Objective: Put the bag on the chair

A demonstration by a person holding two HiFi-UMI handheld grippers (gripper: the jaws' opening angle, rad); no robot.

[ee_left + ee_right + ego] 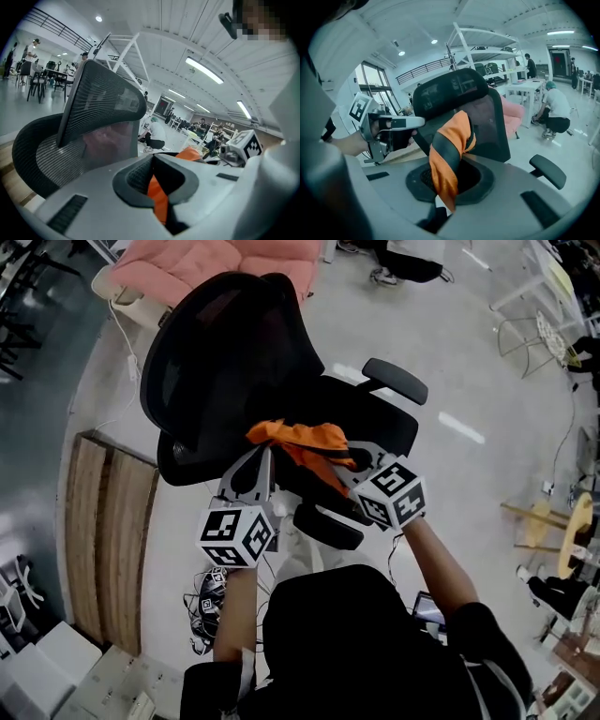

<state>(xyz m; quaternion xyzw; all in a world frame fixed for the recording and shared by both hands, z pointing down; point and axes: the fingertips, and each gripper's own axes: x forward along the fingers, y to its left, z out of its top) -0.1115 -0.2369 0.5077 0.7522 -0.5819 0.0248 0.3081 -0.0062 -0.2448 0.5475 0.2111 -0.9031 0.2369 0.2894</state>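
An orange bag (pixel 305 442) with black trim hangs stretched between my two grippers, above the seat of a black mesh office chair (pixel 239 357). My left gripper (pixel 265 454) is shut on the bag's left part, with orange fabric (pixel 158 199) pinched between its jaws. My right gripper (pixel 345 463) is shut on the bag's right part, and the orange cloth (pixel 449 154) rises out of its jaws. The chair's backrest (pixel 101 105) stands just behind the bag and fills the middle of the right gripper view (pixel 459 96). Whether the bag touches the seat is hidden.
The chair's armrests (pixel 396 381) stick out on either side of the seat. A pink sofa (pixel 216 263) stands behind the chair and a wooden platform (pixel 103 531) lies at the left. Cables (pixel 211 592) lie on the floor near me. A crouching person (pixel 555 110) and white tables are farther off.
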